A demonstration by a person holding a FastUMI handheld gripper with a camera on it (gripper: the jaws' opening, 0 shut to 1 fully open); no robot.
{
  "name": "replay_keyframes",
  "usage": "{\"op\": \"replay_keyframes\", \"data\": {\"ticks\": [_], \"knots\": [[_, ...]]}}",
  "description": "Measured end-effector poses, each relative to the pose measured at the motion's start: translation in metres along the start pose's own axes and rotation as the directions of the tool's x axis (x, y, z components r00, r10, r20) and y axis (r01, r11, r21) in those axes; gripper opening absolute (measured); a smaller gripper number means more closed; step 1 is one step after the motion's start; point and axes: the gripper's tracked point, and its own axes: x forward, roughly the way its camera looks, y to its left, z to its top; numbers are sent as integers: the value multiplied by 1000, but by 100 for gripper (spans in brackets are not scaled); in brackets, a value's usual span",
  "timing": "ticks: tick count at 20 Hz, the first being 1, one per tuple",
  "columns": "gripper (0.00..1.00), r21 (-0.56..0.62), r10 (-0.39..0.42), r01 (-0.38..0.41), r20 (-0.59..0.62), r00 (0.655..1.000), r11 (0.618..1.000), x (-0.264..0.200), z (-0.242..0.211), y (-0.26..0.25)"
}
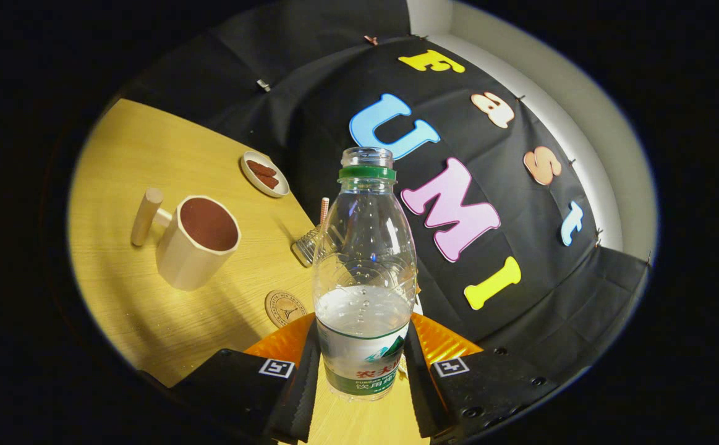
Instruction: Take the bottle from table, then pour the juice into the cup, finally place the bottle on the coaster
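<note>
1. Gripper (362,364): both fingers press against the lower sides of the bottle (364,272), one on each flank at label height. The jaws are clenched on it.
2. Bottle: clear plastic, uncapped, with a green ring below the open mouth. It stands between the fingers and appears raised off the table (136,309), with the whole scene tilted in the view. Whether its base touches anything cannot be told.
3. Bottle contents: a clear liquid fills roughly the lower third, its surface sitting just above the label. Droplets cling to the inner wall above that line.
4. Cup (195,244): cream-coloured, faceted, with a wooden peg handle on its far side. It stands on the table, well beyond the fingers. Its interior shows a dark reddish-brown; whether that is liquid or the lining cannot be told.
5. Coaster (285,308): round, wooden-toned, with a printed emblem. It lies flat on the table just beyond one finger, between the cup and the bottle, and is bare.
6. Small dish (264,173): pale, near the table's far edge, holding dark reddish pieces that are too small to identify.
7. Glass item (310,244): a clear ribbed vessel with a striped straw, partly hidden behind the bottle; its contents cannot be made out.
</note>
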Motion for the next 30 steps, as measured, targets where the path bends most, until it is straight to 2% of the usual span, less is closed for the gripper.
{"op": "replay_keyframes", "data": {"ticks": [7, 13, 19, 30], "knots": [[66, -156, 35, -38, -22, 999, 987, 14, 9, 21], [66, -271, 59, -69, -47, 997, 960, 22, 4, 29], [66, -395, 62, -88, -78, 995, 914, 28, -7, 36], [66, -532, 54, -85, -72, 996, 842, 33, -1, 33]]}}
